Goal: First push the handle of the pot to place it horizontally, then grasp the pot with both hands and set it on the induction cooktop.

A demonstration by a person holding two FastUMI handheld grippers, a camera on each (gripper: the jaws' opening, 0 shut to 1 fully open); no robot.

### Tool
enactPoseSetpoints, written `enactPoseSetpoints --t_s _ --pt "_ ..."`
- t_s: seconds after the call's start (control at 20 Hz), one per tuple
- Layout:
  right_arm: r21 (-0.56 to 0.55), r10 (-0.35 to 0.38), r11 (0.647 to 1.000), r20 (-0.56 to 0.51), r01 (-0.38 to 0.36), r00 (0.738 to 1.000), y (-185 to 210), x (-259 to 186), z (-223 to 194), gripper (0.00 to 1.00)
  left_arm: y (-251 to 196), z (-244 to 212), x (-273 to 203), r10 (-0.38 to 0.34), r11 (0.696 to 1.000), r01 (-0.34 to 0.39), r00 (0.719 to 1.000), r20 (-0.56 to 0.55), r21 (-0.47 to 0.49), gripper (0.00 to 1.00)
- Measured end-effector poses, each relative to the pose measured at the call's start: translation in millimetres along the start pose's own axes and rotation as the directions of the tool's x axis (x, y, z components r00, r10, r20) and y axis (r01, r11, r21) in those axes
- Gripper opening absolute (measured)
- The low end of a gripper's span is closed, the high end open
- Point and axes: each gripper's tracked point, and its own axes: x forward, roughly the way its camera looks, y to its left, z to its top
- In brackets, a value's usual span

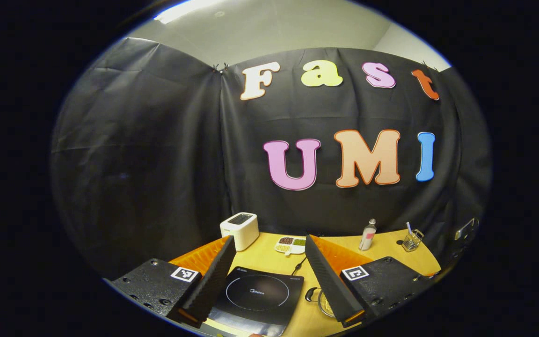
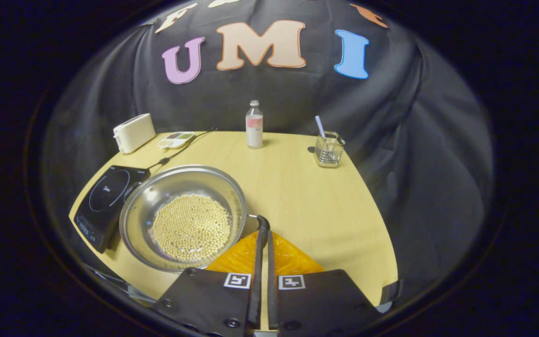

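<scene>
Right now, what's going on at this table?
The right gripper, fingers closed together, has its tips by the rim of the steel pot of pale beans, near its dark handle. The pot sits on the wooden table beside the black induction cooktop, not on it. The left gripper hovers open above the cooktop.

Left gripper (image 1: 267, 262): two matte black finger blocks, pebbled and studded with dark screws, each carrying a small square black-and-white marker, orange ribbed backing behind ridged black pads. Right gripper (image 2: 263, 224): same build, black plates, paired square markers, orange ribbing, slim black pad edges, screws along the bottom.
</scene>
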Motion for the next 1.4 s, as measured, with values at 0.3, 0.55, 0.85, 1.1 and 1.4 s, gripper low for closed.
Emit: enactPoseSetpoints --t_s 0.3,0.55,0.85,1.1,1.4 --pt "0.056 0.013 0.998 0.068 -0.017 0.998 7 -4 24 0.4 3 -22 8 -0.017 0.999 0.016 0.998 -0.054 -0.031 0.96" --pt "0.084 0.007 0.996 0.021 -0.009 1.0 14 13 13 1.0 9 -32 10 -0.021 1.0 0.019 0.997 -0.079 -0.022 0.96" --pt "0.102 -0.035 0.994 -0.091 0.044 0.995 15 47 -12 1.0 15 -51 13 -0.042 0.999 0.043 0.99 -0.132 0.005 0.96" --pt "0.104 -0.032 0.993 -0.181 0.052 0.983 19 71 -33 0.99 20 -69 19 -0.04 0.999 0.039 0.982 -0.186 -0.009 0.96" --pt "0.11 -0.009 0.993 -0.268 0.04 0.963 27 96 -60 0.99 15 -91 36 -0.075 0.997 0.076 0.965 -0.251 -0.006 0.96"
